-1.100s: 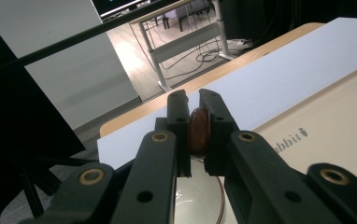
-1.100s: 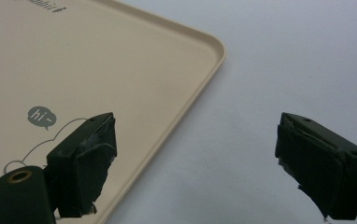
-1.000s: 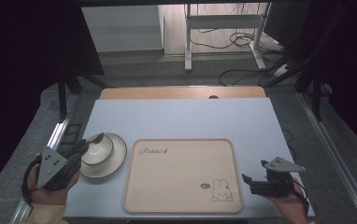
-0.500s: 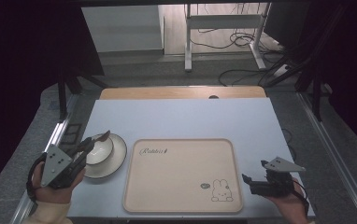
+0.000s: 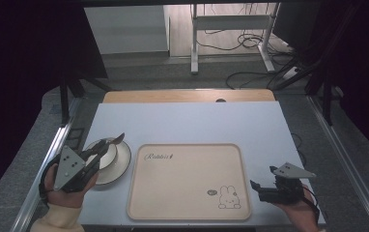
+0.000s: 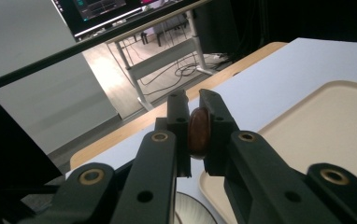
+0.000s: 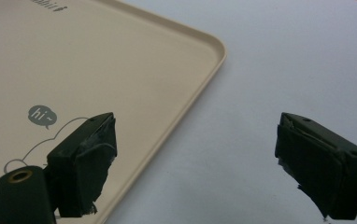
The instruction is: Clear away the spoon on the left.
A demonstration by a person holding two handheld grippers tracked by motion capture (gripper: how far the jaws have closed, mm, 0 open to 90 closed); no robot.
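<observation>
My left gripper [image 6: 194,122] pinches a brown spoon [image 6: 198,131] above the saucer [image 5: 117,166]; the narrow hold may let it twist and fall beside the tray [image 5: 187,215]. The right gripper [image 7: 195,163] has spread jaws.

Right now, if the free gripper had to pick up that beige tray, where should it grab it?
Probably the tray's raised rim on its right edge, coming in from the right side where the right gripper already waits with its jaws wide open. The tray lies flat on the table, so only that thin upturned lip gives the jaws something to close on.
</observation>
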